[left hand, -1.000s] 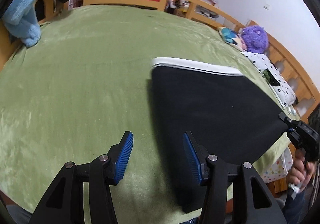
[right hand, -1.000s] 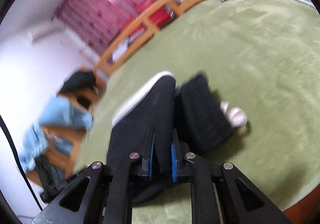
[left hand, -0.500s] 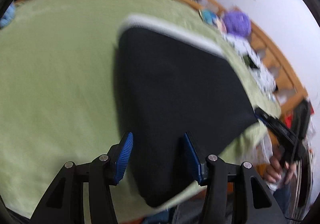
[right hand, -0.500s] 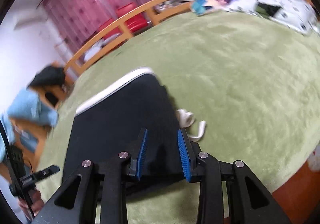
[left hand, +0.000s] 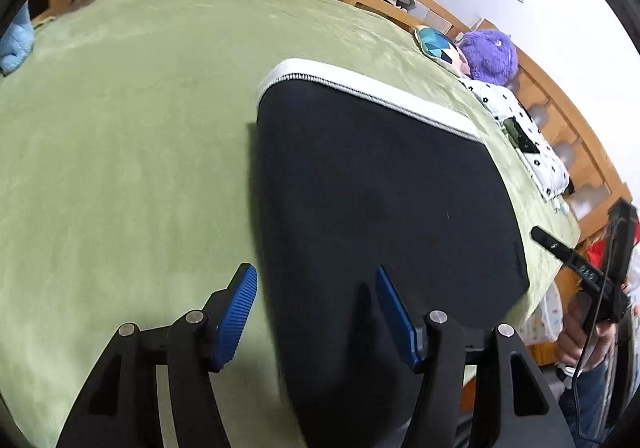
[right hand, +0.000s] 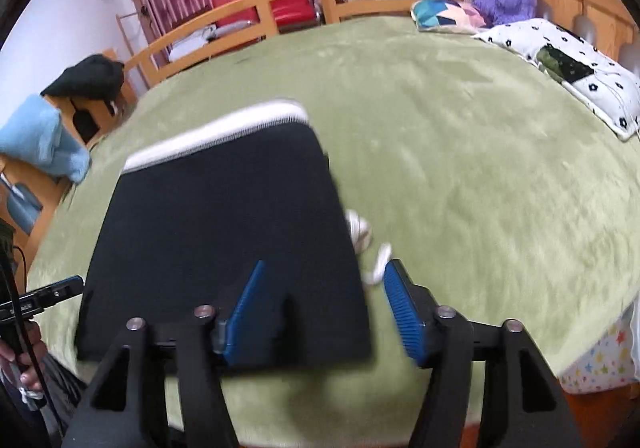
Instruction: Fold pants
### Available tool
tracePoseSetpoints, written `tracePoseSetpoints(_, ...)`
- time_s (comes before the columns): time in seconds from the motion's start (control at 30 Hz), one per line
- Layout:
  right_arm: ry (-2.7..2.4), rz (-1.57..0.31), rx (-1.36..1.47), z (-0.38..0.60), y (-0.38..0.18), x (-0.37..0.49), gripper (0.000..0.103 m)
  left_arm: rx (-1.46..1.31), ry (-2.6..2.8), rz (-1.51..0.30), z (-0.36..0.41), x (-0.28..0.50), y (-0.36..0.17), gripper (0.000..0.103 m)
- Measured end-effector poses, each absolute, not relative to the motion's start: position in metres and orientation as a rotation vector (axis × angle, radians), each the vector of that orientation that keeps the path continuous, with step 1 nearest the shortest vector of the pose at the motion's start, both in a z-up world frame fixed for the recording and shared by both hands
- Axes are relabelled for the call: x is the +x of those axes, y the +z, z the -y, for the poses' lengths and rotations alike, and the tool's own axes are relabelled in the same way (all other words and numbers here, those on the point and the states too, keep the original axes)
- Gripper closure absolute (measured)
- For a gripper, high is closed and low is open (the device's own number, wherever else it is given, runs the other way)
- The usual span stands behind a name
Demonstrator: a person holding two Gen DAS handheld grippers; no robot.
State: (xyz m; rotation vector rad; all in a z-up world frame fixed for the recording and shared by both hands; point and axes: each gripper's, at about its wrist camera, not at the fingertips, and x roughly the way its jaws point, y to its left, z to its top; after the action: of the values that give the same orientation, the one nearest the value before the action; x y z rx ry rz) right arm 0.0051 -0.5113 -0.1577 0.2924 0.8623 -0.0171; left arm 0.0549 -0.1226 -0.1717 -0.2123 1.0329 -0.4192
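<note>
Black pants (left hand: 380, 199) lie folded flat on green bed (left hand: 132, 151); left claw (left hand: 316, 312) & right claw (right hand: 320, 312), jaws just widened, hover half-open w/ nothing gripped, prob. letting go.

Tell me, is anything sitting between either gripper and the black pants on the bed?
Nothing visible. The left gripper and the right gripper both stand open directly over the near edge of the pants, with only green blanket around.

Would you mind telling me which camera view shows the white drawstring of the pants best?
The right wrist view: the white drawstring pokes out from the right edge of the folded black pants, lying on the green blanket. The left wrist view shows the pants and white waistband, but no drawstring.
</note>
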Motion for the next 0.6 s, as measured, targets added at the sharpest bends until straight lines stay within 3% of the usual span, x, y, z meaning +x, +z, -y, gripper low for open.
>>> tracePoseSetpoints(0.17,0.013,-0.962,0.389,0.515,-0.189,0.055,0.043,-0.173,-0.343,-1.083,0.136,0.093,-0.192,0.043)
tracePoseSetpoints(0.33,0.044,-0.927,0.435,0.515,-0.202,0.073,0.044,-0.163,-0.35,-1.114,0.144,0.111,-0.205,0.04)
tracePoseSetpoints(0.47,0.025,-0.893,0.376,0.507,-0.204,0.076,0.044,-0.181,-0.359,-1.132,0.14,0.118,-0.213,0.029)
tracePoseSetpoints(0.6,0.031,-0.929,0.414,0.508,-0.206,0.087,0.044,-0.233,-0.395,-1.144,0.14,0.125,-0.219,0.027)
